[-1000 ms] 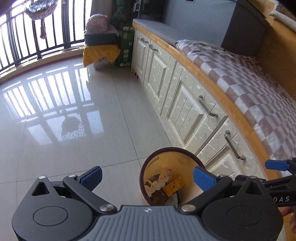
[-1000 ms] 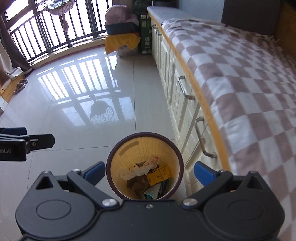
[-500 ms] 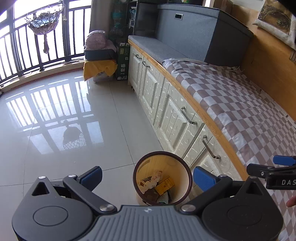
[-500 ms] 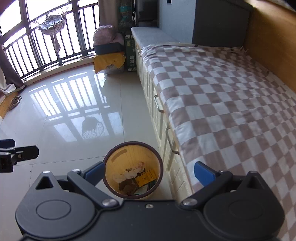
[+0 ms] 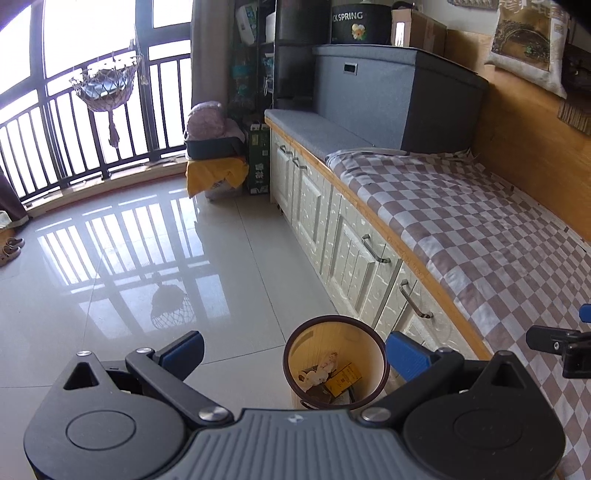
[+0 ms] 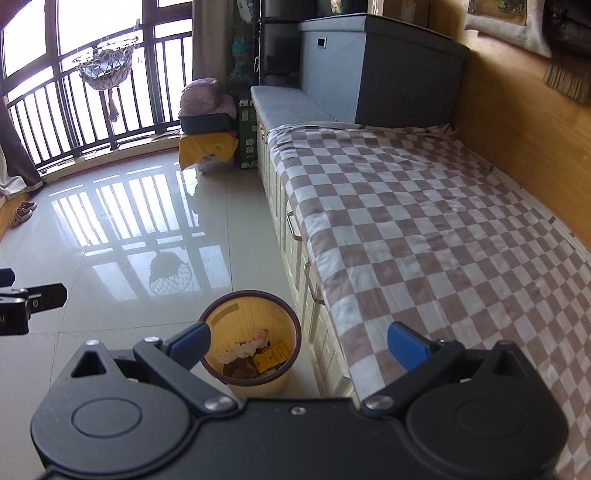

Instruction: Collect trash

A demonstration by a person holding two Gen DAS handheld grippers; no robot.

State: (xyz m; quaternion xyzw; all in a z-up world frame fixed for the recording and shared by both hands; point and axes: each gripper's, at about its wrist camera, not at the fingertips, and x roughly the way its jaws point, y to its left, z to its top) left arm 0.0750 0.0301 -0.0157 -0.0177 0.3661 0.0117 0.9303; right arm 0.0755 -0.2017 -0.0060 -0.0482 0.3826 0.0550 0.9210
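Drawer handles [image 5: 376, 251] clearer leftward

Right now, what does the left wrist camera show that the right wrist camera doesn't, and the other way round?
Only the left wrist view shows the black tub printed SPRING on the grey box, and the right tool's tip poking in from the right edge. Only the right wrist view shows the left tool's tip entering at its left edge. Both show the trash bin with rubbish inside, the checkered bedcover, the hanging basket, and an open, empty tool in the foreground: left tool, right tool.
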